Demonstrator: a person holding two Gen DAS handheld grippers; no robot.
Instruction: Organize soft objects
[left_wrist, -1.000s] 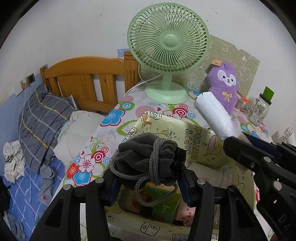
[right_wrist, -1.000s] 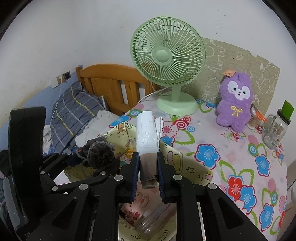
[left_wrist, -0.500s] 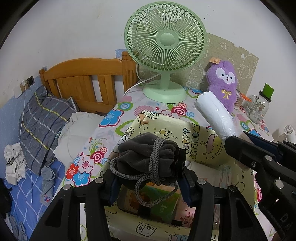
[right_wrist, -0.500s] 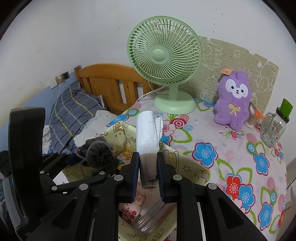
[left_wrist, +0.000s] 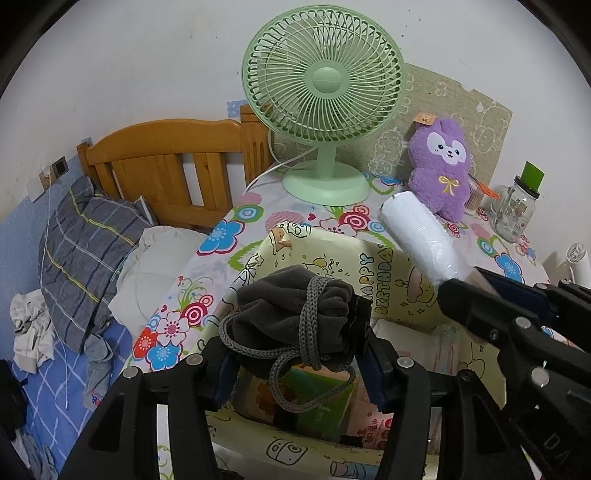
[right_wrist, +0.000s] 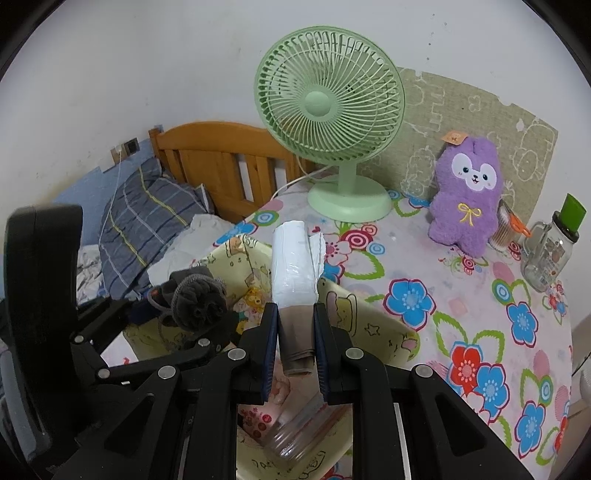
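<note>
My left gripper (left_wrist: 295, 347) is shut on a grey drawstring pouch (left_wrist: 295, 317) and holds it above the open yellow cartoon gift bag (left_wrist: 332, 266). The pouch also shows in the right wrist view (right_wrist: 197, 301). My right gripper (right_wrist: 295, 325) is shut on a white plastic-wrapped roll (right_wrist: 293, 266) with a brown end, held over the same bag (right_wrist: 373, 321). The roll shows in the left wrist view (left_wrist: 421, 236). A purple plush toy (right_wrist: 467, 192) stands on the floral tablecloth at the back right.
A green desk fan (left_wrist: 323, 103) stands at the back of the table (right_wrist: 461, 295). A glass jar with a green lid (right_wrist: 550, 247) is at the far right. A wooden bed headboard (left_wrist: 166, 162) and striped pillow (left_wrist: 85, 240) lie to the left. Items lie inside the bag.
Both grippers keep their hold. The view has drifted slightly; the fan and plush sit a little further left and down in the frames.
</note>
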